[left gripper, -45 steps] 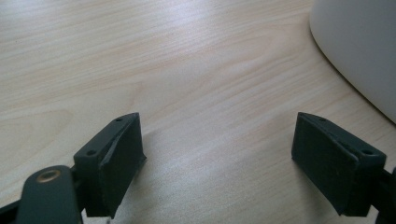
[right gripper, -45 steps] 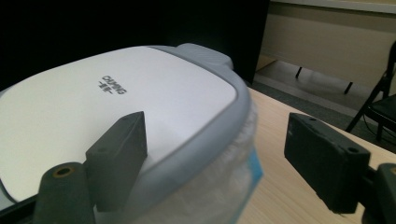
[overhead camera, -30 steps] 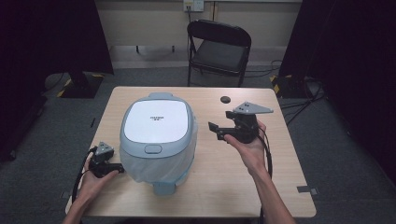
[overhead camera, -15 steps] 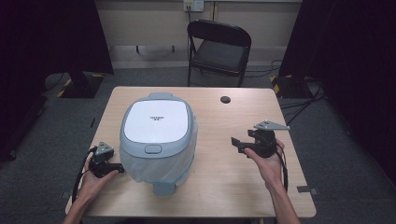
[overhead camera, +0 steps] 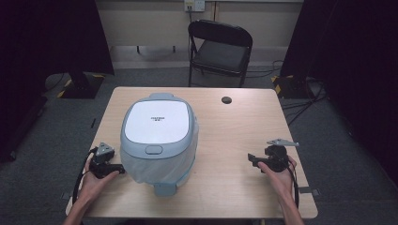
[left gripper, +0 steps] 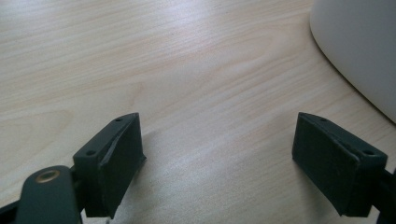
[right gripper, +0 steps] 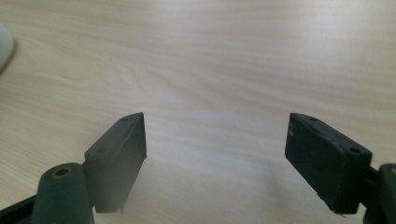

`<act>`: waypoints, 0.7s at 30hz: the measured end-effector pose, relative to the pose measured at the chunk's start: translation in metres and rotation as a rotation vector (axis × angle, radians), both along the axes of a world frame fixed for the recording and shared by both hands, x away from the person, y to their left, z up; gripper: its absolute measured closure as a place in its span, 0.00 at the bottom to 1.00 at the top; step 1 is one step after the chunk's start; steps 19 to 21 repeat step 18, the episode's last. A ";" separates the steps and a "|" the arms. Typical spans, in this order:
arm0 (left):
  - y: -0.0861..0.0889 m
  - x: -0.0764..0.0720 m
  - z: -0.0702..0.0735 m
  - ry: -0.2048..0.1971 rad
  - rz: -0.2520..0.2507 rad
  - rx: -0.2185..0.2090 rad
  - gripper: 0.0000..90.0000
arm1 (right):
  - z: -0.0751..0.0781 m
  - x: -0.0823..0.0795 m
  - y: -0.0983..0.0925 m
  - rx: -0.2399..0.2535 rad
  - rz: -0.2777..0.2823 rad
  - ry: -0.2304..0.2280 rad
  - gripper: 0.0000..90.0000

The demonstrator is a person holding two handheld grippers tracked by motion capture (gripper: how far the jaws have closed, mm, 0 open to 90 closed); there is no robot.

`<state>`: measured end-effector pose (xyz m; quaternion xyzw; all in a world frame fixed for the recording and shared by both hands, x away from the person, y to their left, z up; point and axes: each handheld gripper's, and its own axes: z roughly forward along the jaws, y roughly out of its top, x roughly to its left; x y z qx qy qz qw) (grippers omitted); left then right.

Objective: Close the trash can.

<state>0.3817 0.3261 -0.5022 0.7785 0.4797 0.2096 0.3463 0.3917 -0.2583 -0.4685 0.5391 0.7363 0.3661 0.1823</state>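
The rice cooker [overhead camera: 158,136], white-lidded with a pale blue-grey rim and body, stands closed on the wooden table [overhead camera: 234,140], and everything else is best placed against it. The left gripper [overhead camera: 114,168] rests low on the table just beside the cooker's lower left flank, its jaws spread wide with nothing between them; in the left gripper view the cooker's pale wall [left gripper: 359,46] curves in just ahead of one jaw. The right gripper [overhead camera: 252,159] sits well apart from the cooker on the opposite side, pointing toward it, jaws likewise wide and empty over bare wood; the right gripper view catches a sliver of the cooker [right gripper: 4,46] at its edge.

The main risk, as I judge it, is lopsided contact. The left gripper is so close that a small forward nudge would push the rounded wall before the right one is near enough to steady it, and the cooker could slide or turn on the smooth tabletop. The curved, glossy body gives flat jaws little to bite. The lid's release button [overhead camera: 153,150] faces the person; an accidental press could pop the lid. A small dark disc [overhead camera: 226,100] lies on the far side of the cooker, out of harm's way
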 end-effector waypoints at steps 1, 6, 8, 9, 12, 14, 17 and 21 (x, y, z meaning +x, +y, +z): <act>0.000 0.000 0.000 0.001 0.000 0.000 0.18 | -0.004 0.000 -0.003 0.005 -0.002 0.016 0.21; 0.000 0.000 0.000 0.000 0.000 0.000 0.18 | -0.018 0.001 -0.013 -0.050 -0.058 0.054 0.21; 0.000 0.000 0.000 0.001 -0.001 0.000 0.18 | -0.021 0.001 -0.013 -0.086 -0.065 0.053 0.21; 0.000 0.000 0.000 0.001 -0.001 0.000 0.18 | -0.023 0.001 -0.013 -0.089 -0.073 0.038 0.21; 0.000 0.000 0.000 0.000 0.000 0.000 0.17 | -0.029 -0.002 -0.007 -0.143 -0.084 -0.018 0.20; 0.000 0.000 0.000 0.000 0.000 0.000 0.17 | -0.031 -0.003 -0.006 -0.133 -0.096 -0.043 0.19; 0.000 0.000 0.000 0.000 0.000 -0.001 0.17 | -0.031 -0.003 -0.006 -0.134 -0.097 -0.043 0.19; 0.000 0.000 0.000 0.000 0.000 -0.001 0.17 | -0.031 -0.003 -0.006 -0.134 -0.097 -0.043 0.19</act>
